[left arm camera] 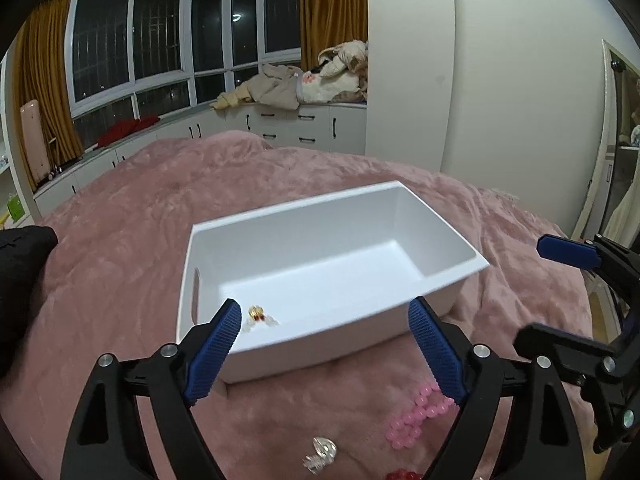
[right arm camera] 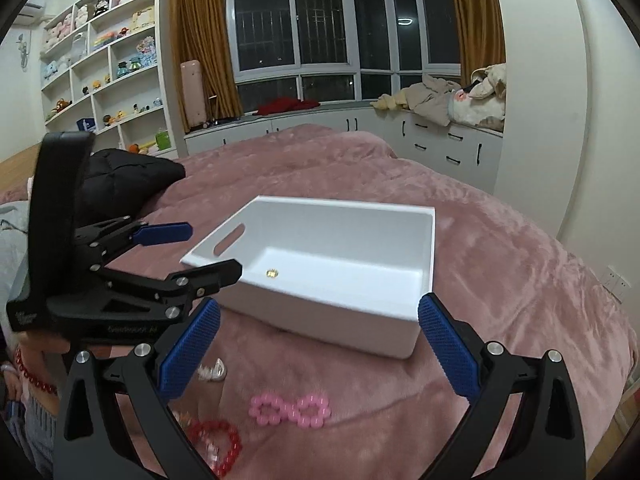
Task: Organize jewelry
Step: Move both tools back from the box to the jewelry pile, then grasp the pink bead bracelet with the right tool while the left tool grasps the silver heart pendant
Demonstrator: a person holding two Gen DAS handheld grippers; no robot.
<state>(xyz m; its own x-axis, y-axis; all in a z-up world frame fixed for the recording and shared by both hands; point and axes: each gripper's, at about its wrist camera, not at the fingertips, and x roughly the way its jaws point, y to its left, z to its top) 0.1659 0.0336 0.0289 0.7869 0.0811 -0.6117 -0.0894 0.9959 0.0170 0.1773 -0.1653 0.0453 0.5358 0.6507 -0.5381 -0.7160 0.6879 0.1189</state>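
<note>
Both grippers, left (left arm camera: 324, 320) and right (right arm camera: 320, 316), wide apart, empty.

Faint raised lettering runs along the black body of the left gripper (right arm camera: 168, 252) in the right wrist view, too blurred to read with certainty. A small logo at its rear corner is also illegible.

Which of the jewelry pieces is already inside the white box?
Only the small gold piece with red stones lies in the white box. The pink bead bracelet, silver piece and red bead bracelet lie on the pink blanket.
</note>
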